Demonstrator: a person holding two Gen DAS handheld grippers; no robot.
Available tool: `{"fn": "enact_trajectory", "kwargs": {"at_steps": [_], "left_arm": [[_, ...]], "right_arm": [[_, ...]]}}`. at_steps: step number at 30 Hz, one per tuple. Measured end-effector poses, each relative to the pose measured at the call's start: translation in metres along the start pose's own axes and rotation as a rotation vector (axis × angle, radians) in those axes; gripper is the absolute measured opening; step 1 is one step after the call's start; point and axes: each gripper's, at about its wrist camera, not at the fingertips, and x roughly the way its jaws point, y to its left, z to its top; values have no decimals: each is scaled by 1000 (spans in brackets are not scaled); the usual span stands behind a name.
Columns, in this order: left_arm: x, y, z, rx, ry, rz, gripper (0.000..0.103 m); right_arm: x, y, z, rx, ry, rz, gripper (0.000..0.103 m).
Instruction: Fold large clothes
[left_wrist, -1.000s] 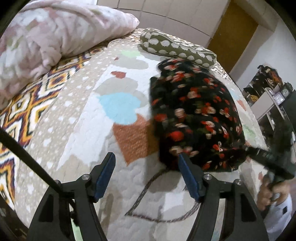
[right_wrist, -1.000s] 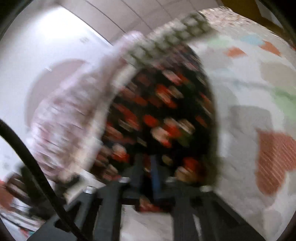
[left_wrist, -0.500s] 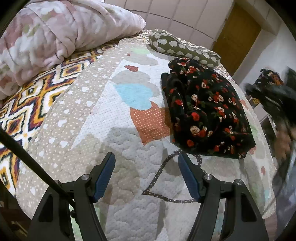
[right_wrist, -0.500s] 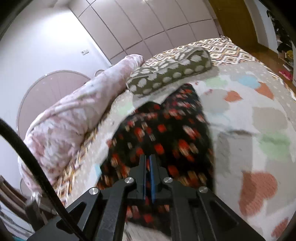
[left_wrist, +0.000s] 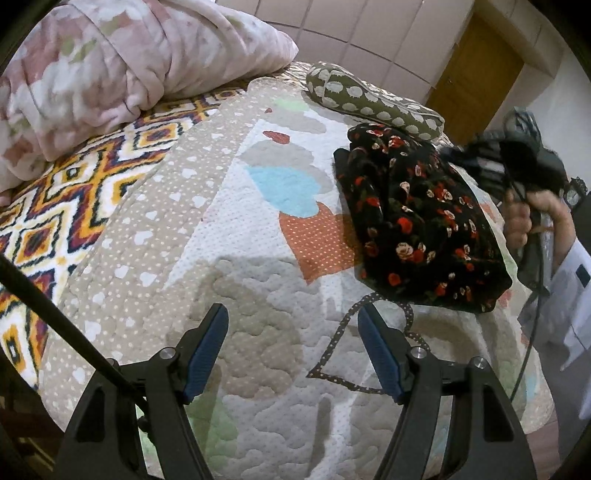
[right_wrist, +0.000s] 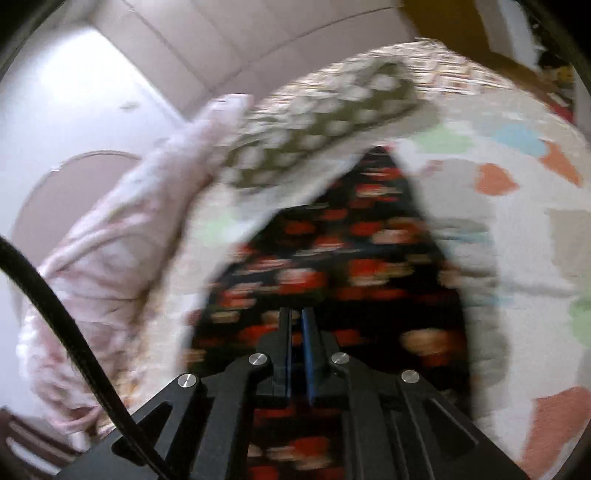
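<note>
The left two-finger gripper with black arms and blue pads (left_wrist: 291, 343) is pointing steeply down, its jaws opening wide with nothing between them; the right black gripper (right_wrist: 296, 325), blurred in its own view, is parting its jaws by a narrow slit, nothing visibly pinched; at three o'clock of the left view, a bare hand (left_wrist: 532, 218) in a white sleeve (left_wrist: 569, 291) is gripping its handle.

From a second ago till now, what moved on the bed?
The right claw let go of the black folded dress with red flowers, pulled back off it, and its jaws are opening a crack with nothing between them. The dress settled flat on the pastel heart-patterned quilt. The left claw stayed open and empty; the green spotted pillow stayed put.
</note>
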Motion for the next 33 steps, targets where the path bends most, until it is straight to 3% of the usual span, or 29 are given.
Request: {"fn": "enact_trajectory", "kwargs": {"at_steps": [4,6,8,11,14,17,19,23,24,26,28,31,33], "left_arm": [[0,-5,-3,13,8,0,72],[0,-5,-4,14,10,5,72],[-1,-4,-4,14,8,5,72],[-3,-1,-3,3,3,10,72],[-3,1,-4,-15,-1,6,72],[-3,-2,-6,-13,5,6,72],[-5,-6,-8,-6,7,7,72],[-12,-11,-12,16,5,16,72],[-12,-13,-12,24,7,20,72],[-13,-14,-13,32,7,25,72],[-13,-18,-15,40,9,29,72],[-11,-26,-16,42,19,22,72],[-10,-33,-18,52,24,19,72]], "right_arm": [[32,31,-12,-13,75,123,10],[64,34,-25,-16,165,116,11],[79,32,-32,-26,187,92,9],[61,36,-32,-10,145,137,12],[30,40,-55,-38,138,271,12],[21,43,-91,-62,221,376,12],[31,36,-127,-77,320,370,12],[23,13,-177,-26,363,387,12],[14,7,-189,-29,375,345,16],[-9,2,-196,-63,344,343,16],[-51,-7,-185,-97,226,354,16],[-99,-25,-152,-96,41,319,16],[-109,-47,-129,-32,-6,309,16]]}}
